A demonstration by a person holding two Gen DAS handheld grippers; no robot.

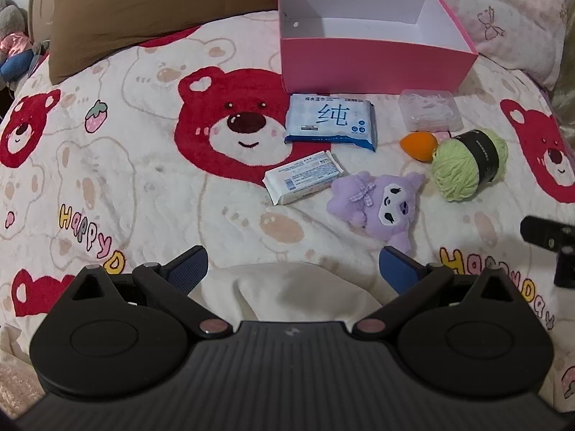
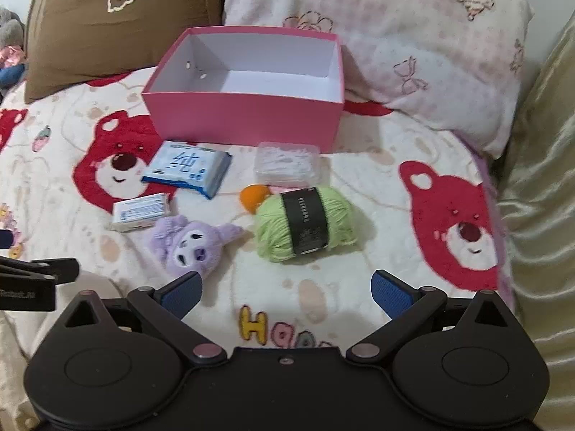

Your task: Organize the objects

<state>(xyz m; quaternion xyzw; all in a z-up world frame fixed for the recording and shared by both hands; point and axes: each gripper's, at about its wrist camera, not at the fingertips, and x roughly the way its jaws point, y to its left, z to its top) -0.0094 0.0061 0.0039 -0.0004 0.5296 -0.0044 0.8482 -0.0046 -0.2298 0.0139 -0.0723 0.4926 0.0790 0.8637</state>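
Both grippers hang wide open and empty above the blanket [image 2: 359, 143]. The green yarn ball [image 2: 305, 224] lies just ahead of the right gripper [image 2: 285, 292], its long axis running left-right; the empty pink box [image 2: 244, 122] sits beyond. The left gripper [image 1: 293, 269] is nearer the purple plush [image 1: 377, 201].

Bear-print blanket [image 1: 125, 179]; pink box [image 1: 373, 63], wipes [image 1: 330, 122], yarn [image 1: 467, 165], plush [image 1: 377, 201].

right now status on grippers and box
Left gripper and right gripper open, empty. Pink box empty; six items loose on blanket. Path to box clear.
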